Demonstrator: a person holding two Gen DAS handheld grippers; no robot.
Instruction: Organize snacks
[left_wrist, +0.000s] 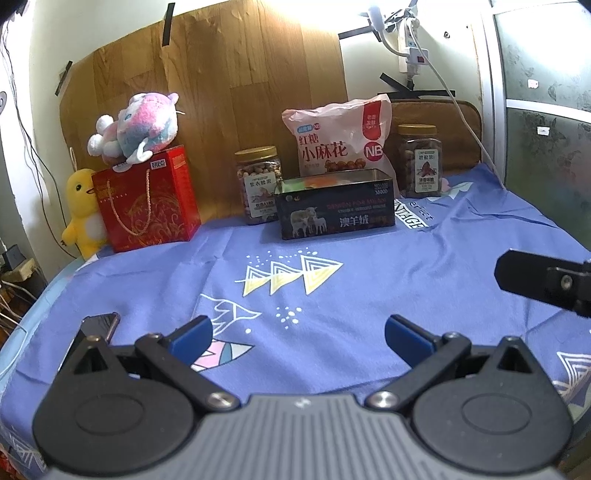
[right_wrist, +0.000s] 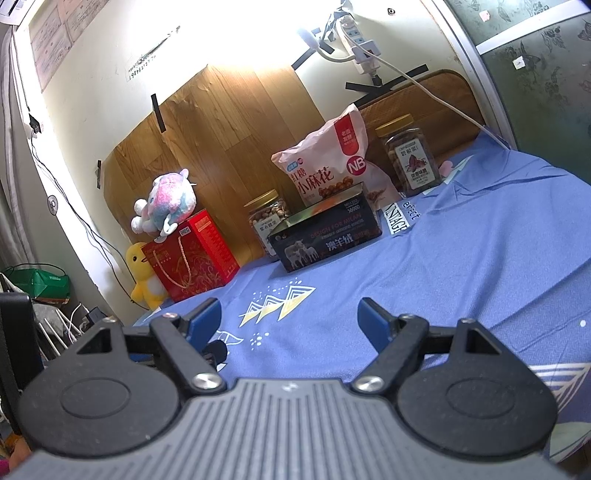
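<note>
Honestly, both your left gripper (left_wrist: 298, 334) and right gripper (right_wrist: 290, 319) were wide open, holding nothing. The snack bag (left_wrist: 341, 142) and jars (left_wrist: 258, 182) stood behind the tin (left_wrist: 334, 210), well apart from you. I'd have reached over the tin and squeezed gently.

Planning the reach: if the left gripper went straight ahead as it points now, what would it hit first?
Probably the dark tin box. The left gripper is open over bare blue cloth, with nothing between, though depth is hard to judge.
</note>
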